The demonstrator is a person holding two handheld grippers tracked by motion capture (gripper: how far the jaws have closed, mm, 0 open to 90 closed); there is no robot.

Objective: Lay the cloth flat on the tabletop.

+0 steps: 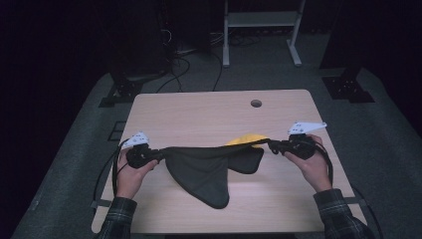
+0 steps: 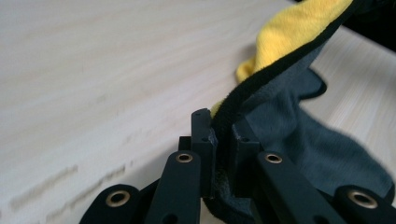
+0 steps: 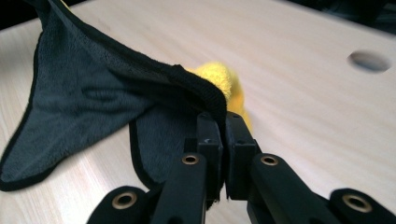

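While both tongs (image 1: 160, 155) (image 1: 272, 145) pinch its black-bound hem, the fleecy grey-and-yellow cloth (image 1: 204, 172) sags.

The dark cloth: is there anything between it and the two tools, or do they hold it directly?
Nothing stands between. The left tool is shut on one edge of the dark cloth and the right tool on the opposite edge, so it hangs stretched above the table. A yellow cloth lies behind it, apart from both tools.
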